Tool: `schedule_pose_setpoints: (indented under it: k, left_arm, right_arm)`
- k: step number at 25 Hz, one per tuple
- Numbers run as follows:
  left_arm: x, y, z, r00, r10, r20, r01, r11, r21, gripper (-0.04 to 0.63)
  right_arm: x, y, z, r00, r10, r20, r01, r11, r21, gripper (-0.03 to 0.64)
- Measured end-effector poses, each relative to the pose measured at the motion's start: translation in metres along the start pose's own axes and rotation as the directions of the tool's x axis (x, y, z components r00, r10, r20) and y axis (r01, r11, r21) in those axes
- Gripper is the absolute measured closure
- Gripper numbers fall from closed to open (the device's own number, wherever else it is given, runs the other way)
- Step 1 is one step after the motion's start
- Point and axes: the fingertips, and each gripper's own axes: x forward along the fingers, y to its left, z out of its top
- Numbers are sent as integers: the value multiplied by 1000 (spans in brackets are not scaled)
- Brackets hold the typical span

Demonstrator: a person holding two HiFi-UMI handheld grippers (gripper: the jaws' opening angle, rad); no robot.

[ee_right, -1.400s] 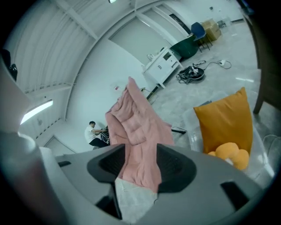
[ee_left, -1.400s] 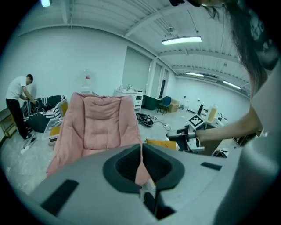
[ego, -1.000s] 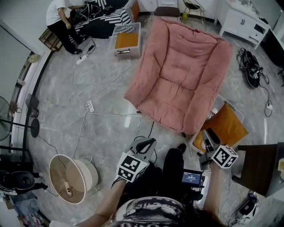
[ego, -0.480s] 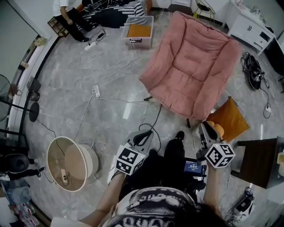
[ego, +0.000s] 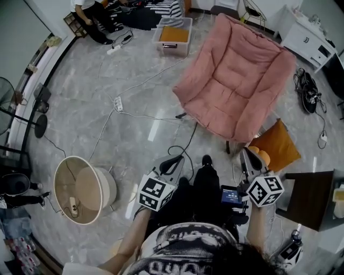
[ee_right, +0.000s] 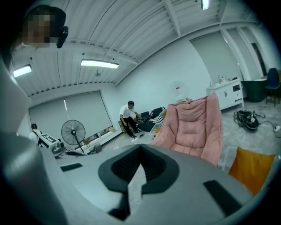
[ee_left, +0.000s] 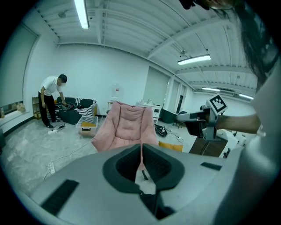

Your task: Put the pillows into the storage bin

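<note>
An orange pillow point(ego: 277, 145) lies on the floor to the right of the pink chair point(ego: 236, 80); it also shows in the right gripper view point(ee_right: 252, 169) and the left gripper view point(ee_left: 170, 146). Far off stands the clear storage bin point(ego: 173, 36) with something orange inside. My right gripper point(ego: 248, 161) hovers just left of the pillow, shut, with nothing between its jaws point(ee_right: 140, 149). My left gripper point(ego: 172, 164) hangs over the floor in front of the chair, shut and empty point(ee_left: 141, 147).
A round wicker basket point(ego: 83, 189) sits at the left. Cables and a power strip point(ego: 118, 103) run across the marble floor. A dark table point(ego: 314, 198) is at the right. A person point(ego: 97, 11) stands near the bin. A fan stand point(ego: 37, 126) is at the far left.
The right gripper's jaws have closed, with nothing in them. The view has shifted, so the chair and bin sit a little further right and up. The left gripper has barely moved.
</note>
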Motion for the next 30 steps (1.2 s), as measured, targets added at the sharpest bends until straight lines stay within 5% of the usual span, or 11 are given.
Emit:
schedule_pose_setpoints:
  k: [10, 30]
  left_arm:
    - [14, 4, 17, 1000, 9, 28, -8, 1000, -12, 574]
    - [56, 15, 30, 1000, 7, 6, -7, 999, -33, 574]
  right_arm:
    - [10, -4, 11, 999, 16, -49, -23, 989, -146, 620]
    - [44, -27, 23, 993, 57, -102, -71, 988, -138, 620]
